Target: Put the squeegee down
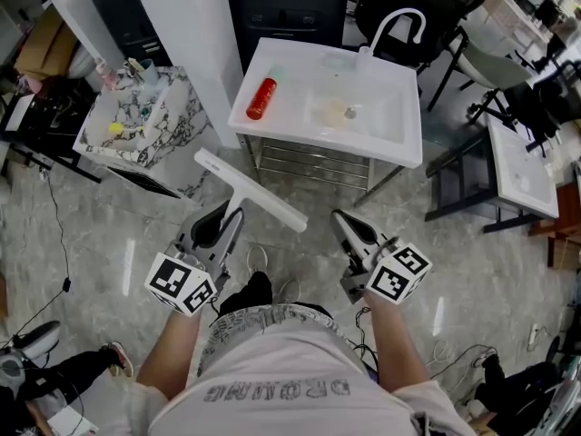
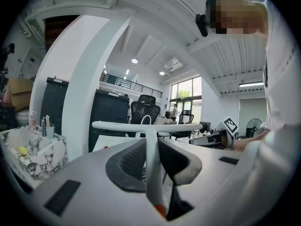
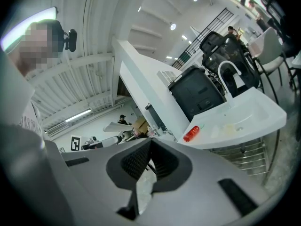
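The white plastic T-shaped squeegee (image 1: 250,189) is off the ground and has not been put down. You hold it level in front of you, over the grey stone-look floor (image 1: 91,243). Its long blade lies crosswise at the far end. Its handle runs back between the jaws of your left hand-held gripper (image 1: 225,218).

In the left gripper view, the squeegee (image 2: 146,125) stands upright in the middle. The dark pads of the left hand-held gripper (image 2: 151,147) are clenched against either side of the handle. An orange tip shows at the handle's near end.

Your right hand-held gripper (image 1: 342,221) is level beside the left one and apart from the squeegee. In its own view the right hand-held gripper (image 3: 149,147) has its jaws drawn together at the tips with nothing between them.

Ahead of the blade, and not touching it, stands a white sink-top surface (image 1: 399,139) on a metal frame. A red cylindrical bottle (image 1: 260,98) lies on its left part, and a white curved tap (image 1: 395,25) rises at its far edge. A marble-patterned open box (image 1: 136,143) holding small items stands to the left. A black office chair (image 1: 427,7) stands behind the sink.
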Tool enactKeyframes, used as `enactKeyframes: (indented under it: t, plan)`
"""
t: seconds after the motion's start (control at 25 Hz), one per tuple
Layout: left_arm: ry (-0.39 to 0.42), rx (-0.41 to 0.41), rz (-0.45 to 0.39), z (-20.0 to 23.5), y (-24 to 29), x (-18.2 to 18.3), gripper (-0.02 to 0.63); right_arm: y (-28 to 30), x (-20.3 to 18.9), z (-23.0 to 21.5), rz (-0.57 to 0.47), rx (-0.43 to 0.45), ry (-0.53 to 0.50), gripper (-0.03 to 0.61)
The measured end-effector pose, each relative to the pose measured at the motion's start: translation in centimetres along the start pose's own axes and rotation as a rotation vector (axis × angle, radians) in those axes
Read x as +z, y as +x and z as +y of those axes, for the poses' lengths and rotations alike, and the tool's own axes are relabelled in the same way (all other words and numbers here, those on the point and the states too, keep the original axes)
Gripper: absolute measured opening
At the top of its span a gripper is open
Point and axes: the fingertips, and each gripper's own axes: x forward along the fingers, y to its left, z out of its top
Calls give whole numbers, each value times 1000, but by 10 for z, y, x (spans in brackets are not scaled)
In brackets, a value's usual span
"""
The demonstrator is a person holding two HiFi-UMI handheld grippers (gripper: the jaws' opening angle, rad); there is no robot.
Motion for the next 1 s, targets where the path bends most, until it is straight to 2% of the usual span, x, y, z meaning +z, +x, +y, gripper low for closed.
enactKeyframes:
  t: [0.28, 1.0]
  plan:
    - [-8, 11, -10, 14, 7, 2, 95, 12, 6, -7, 10, 0, -9, 8]
    - [-27, -20, 9, 93, 66, 10, 95, 94, 28, -48, 22, -26, 16, 8]
